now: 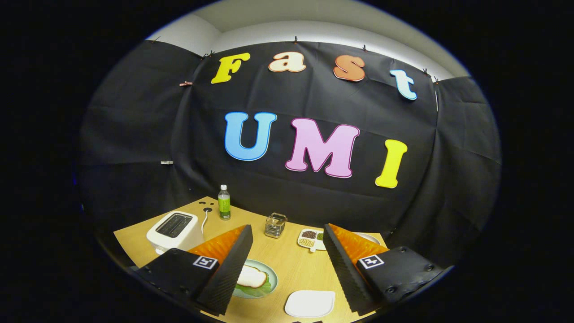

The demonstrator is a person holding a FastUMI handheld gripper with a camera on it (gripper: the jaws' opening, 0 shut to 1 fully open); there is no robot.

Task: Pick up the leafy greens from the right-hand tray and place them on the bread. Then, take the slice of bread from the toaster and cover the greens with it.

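My gripper [287,229] hangs open above the wooden table [287,269], with nothing between its fingers. Beside the left finger sits a pale green plate [271,274], partly hidden by that finger. On it lies a slice of bread [252,277] with leafy greens [258,290] sticking out from under it. A white toaster [175,229] stands beyond the left finger at the table's left; its slots look dark. A white tray [310,303] lies bare between the fingers, close to me.
A green-labelled bottle [224,202] stands at the table's back edge by the toaster's cord. A small wire holder [275,224] and a divided dish of beans [310,239] sit beyond the fingers. A plate rim [371,237] peeks past the right finger.
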